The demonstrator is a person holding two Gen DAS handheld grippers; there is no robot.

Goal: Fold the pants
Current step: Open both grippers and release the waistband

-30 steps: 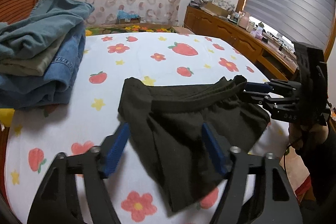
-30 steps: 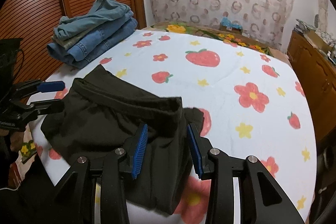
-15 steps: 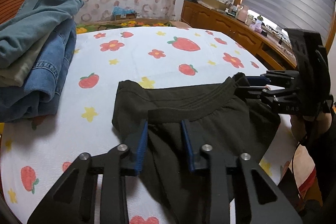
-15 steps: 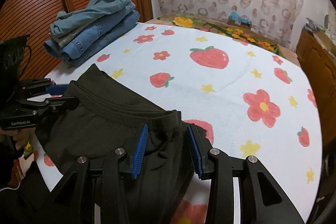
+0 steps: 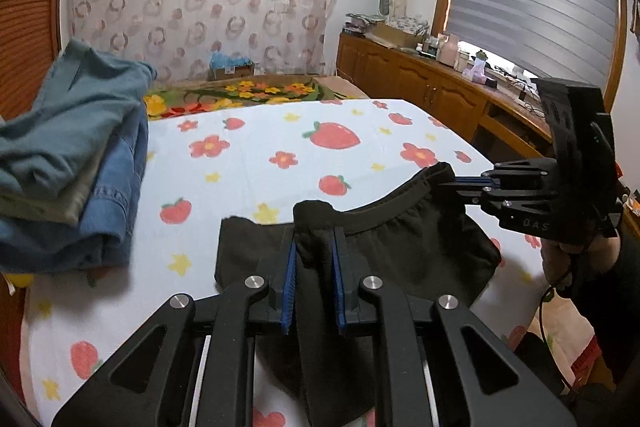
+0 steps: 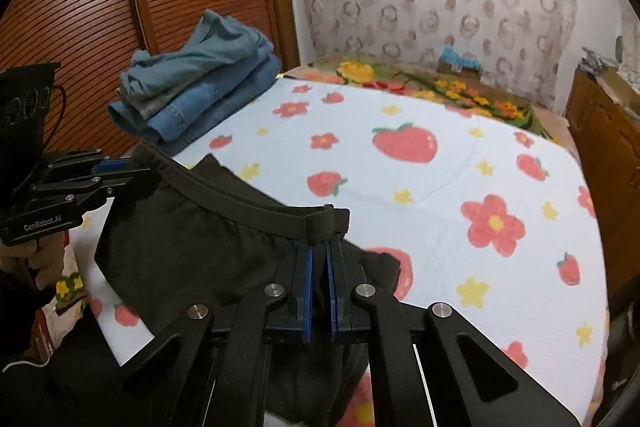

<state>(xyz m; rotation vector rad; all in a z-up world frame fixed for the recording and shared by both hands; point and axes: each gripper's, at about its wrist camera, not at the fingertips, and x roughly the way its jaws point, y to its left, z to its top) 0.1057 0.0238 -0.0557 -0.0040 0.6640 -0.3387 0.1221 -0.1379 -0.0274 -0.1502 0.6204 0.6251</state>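
Black pants [image 5: 404, 251] hang by their elastic waistband over the near edge of the bed. My left gripper [image 5: 314, 247] is shut on one end of the waistband. My right gripper [image 6: 319, 247] is shut on the other end of the waistband [image 6: 248, 205]. The band stretches between them, lifted off the sheet, and the legs drop below the frame. The right gripper also shows in the left wrist view [image 5: 460, 183], and the left gripper in the right wrist view [image 6: 128, 171]. The pants also fill the lower left of the right wrist view [image 6: 192, 259].
The bed has a white sheet [image 5: 280, 139] printed with strawberries and flowers. A pile of folded jeans and blue-green clothes [image 5: 68, 155] lies at the bed's left side by a slatted wooden door [image 6: 100, 7]. A wooden cabinet [image 5: 432, 95] runs along the right.
Both grippers have closed on the waistband ends; the left was wide open a second ago. The waistband has been lifted and pulled taut, and the pants have been raised off the sheet.
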